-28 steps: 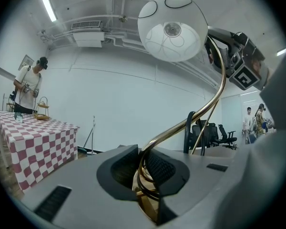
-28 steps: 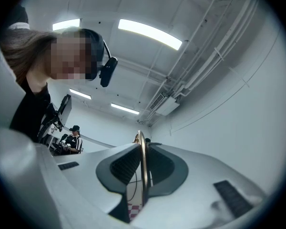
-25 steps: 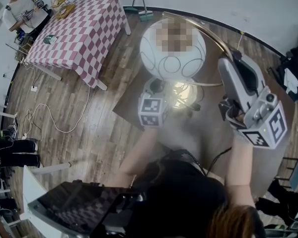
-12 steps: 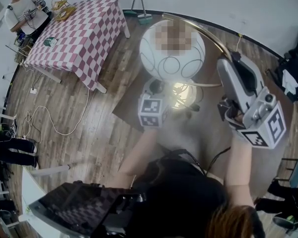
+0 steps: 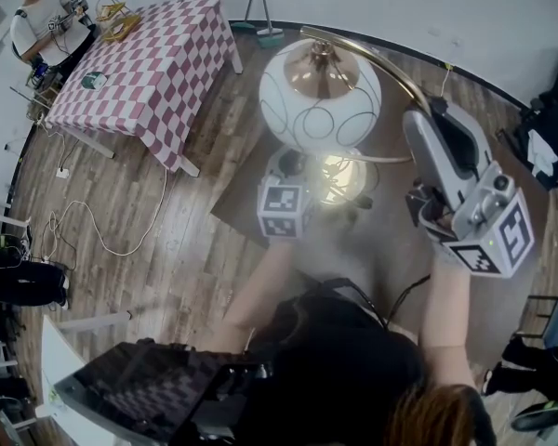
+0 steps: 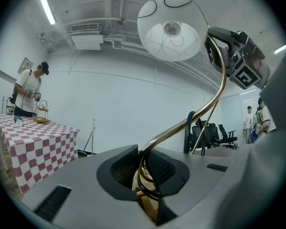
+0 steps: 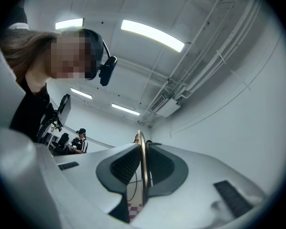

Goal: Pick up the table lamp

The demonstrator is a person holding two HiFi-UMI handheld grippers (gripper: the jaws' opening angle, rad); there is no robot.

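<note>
Table lamp [image 5: 321, 96] clamped by both tools over the brown table [image 5: 246, 203]

The left tool [image 5: 298, 167] is seen shut on the lower coil of the brass stem [image 6: 214, 104], the ribbed pads pressed against the metal on both sides [image 6: 144, 168]; the right tool [image 5: 435, 114] is closed on the thin upper arc of the same stem, which is held upright between its pads [image 7: 143, 171]. The white globe shade [image 6: 171, 27], marked with looping dark lines, is carried at the top of the curved stem, between the two tools in the head view. The shiny lamp base [image 5: 339, 177] is seen over the brown table; whether it touches the top cannot be told. A checked table [image 5: 158, 59] stands well apart at the upper left, with a person [image 5: 37, 21] beside it
</note>
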